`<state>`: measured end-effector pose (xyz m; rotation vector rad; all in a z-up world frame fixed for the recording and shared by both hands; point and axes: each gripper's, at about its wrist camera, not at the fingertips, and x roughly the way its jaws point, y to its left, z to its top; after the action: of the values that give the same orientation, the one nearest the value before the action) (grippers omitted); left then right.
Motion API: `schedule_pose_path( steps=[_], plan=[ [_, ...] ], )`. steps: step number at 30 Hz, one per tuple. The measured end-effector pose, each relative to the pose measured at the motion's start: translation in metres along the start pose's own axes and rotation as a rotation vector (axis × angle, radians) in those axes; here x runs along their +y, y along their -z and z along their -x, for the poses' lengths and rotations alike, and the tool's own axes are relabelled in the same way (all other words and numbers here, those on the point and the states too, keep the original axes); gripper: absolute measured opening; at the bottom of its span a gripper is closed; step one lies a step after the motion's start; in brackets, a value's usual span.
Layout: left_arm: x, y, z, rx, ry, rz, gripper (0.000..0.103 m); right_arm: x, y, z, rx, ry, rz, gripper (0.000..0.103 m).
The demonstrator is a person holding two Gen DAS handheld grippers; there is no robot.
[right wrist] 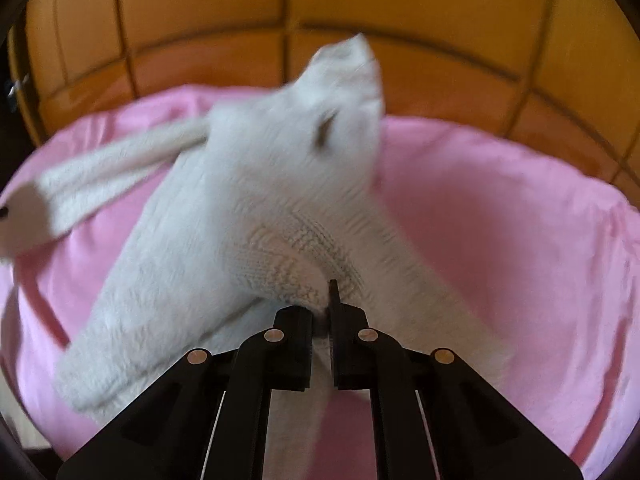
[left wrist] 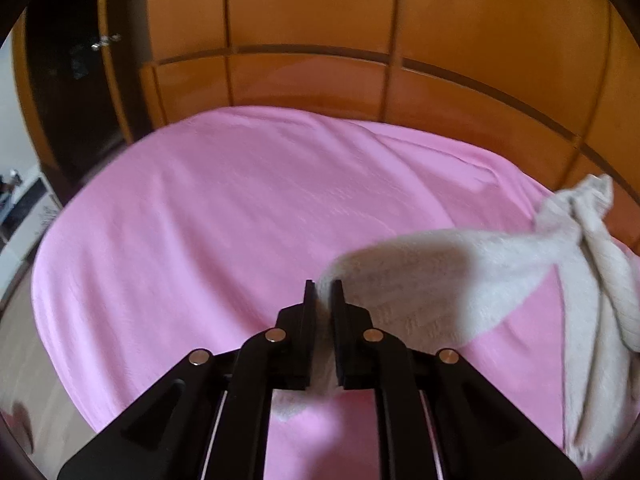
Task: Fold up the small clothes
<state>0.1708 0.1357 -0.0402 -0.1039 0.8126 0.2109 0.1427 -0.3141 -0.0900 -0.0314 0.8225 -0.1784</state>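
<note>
left of the sock [left wrist: 460, 276] we see open pink blanket [left wrist: 208, 240] to pass over; behind the sock, the wooden cabinet [left wrist: 320, 20] walls off the blanket's far edge.

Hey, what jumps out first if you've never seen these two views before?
The cream knit garment fills the middle of the right wrist view, blurred, its edge pinched in the right gripper. In the left wrist view the left gripper clamps another part of it, stretched off to the right. Under both lies a bright pink sheet, with orange wooden panels behind.
</note>
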Motion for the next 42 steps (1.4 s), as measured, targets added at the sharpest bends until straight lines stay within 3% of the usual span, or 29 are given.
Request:
schedule_pose_path(
  steps=[1,3,4,8,11,13,15,16,17,18,20,22,23,24,26,28,30,32,34,36,37,38,40,42],
  plan=[
    [0.001,-0.002,0.000,-0.010,-0.010,0.005,0.012,-0.013,-0.008,0.010,-0.033,0.036,-0.014,0.005],
    [0.000,-0.006,0.000,-0.024,-0.028,0.006,0.030,-0.047,-0.025,0.024,-0.077,0.112,-0.062,0.005],
    [0.002,-0.006,0.002,-0.033,-0.028,0.007,0.045,-0.059,-0.029,0.028,-0.086,0.145,-0.073,0.005],
    [-0.005,0.000,0.016,-0.065,0.001,-0.005,0.047,-0.143,-0.059,0.036,-0.104,0.408,-0.150,0.005],
    [-0.017,0.009,0.031,-0.072,0.104,-0.018,0.047,-0.211,-0.075,0.026,-0.064,0.580,-0.260,0.005],
    [-0.027,0.016,0.037,-0.053,0.177,-0.029,0.045,-0.257,-0.080,0.012,-0.007,0.635,-0.342,0.006],
    [-0.043,0.026,0.039,0.001,0.300,-0.054,0.045,-0.281,-0.078,0.003,0.036,0.619,-0.380,0.021],
    [-0.049,0.030,0.039,0.024,0.341,-0.061,0.045,-0.285,-0.075,0.002,0.048,0.620,-0.392,0.049],
    [-0.058,0.036,0.036,0.058,0.406,-0.068,0.045,-0.285,-0.070,0.004,0.045,0.624,-0.402,0.067],
    [-0.065,0.040,0.032,0.082,0.443,-0.074,0.045,-0.281,-0.066,0.008,0.023,0.616,-0.399,0.072],
    [-0.080,0.048,0.021,0.140,0.498,-0.083,0.045,-0.259,-0.059,0.013,-0.002,0.509,-0.384,0.075],
    [-0.096,0.056,0.006,0.210,0.547,-0.080,0.042,-0.232,-0.049,0.013,0.015,0.271,-0.387,0.075],
    [-0.104,0.060,0.000,0.236,0.566,-0.076,0.040,-0.203,-0.036,0.016,0.029,0.101,-0.383,0.075],
    [-0.112,0.065,-0.006,0.267,0.593,-0.067,0.040,-0.187,-0.028,0.018,0.036,0.010,-0.379,0.074],
    [-0.125,0.069,-0.014,0.304,0.636,-0.051,0.040,-0.134,-0.007,0.017,0.094,-0.267,-0.373,0.061],
    [-0.136,0.072,-0.018,0.324,0.664,-0.051,0.040,-0.083,0.014,0.010,0.160,-0.480,-0.375,0.058],
    [-0.143,0.078,-0.021,0.359,0.695,-0.029,0.040,-0.041,0.028,-0.001,0.237,-0.607,-0.385,0.052],
    [-0.150,0.084,-0.019,0.375,0.734,-0.018,0.040,-0.007,0.036,-0.014,0.282,-0.709,-0.414,0.051],
    [-0.156,0.087,-0.022,0.391,0.751,-0.006,0.040,0.022,0.037,-0.029,0.331,-0.724,-0.411,0.051],
    [-0.164,0.093,-0.030,0.438,0.786,0.023,0.040,0.039,0.035,-0.042,0.323,-0.727,-0.418,0.051],
    [-0.169,0.095,-0.033,0.443,0.787,0.033,0.038,0.041,0.033,-0.044,0.307,-0.720,-0.423,0.039],
    [-0.171,0.097,-0.034,0.446,0.799,0.037,0.025,0.041,0.030,-0.045,0.302,-0.711,-0.424,0.018],
    [-0.175,0.102,-0.034,0.468,0.832,0.043,0.009,0.034,0.024,-0.040,0.269,-0.700,-0.420,0.008],
    [-0.174,0.102,-0.027,0.448,0.853,0.043,0.005,0.028,0.018,-0.021,0.217,-0.668,-0.381,0.007]
  ],
)
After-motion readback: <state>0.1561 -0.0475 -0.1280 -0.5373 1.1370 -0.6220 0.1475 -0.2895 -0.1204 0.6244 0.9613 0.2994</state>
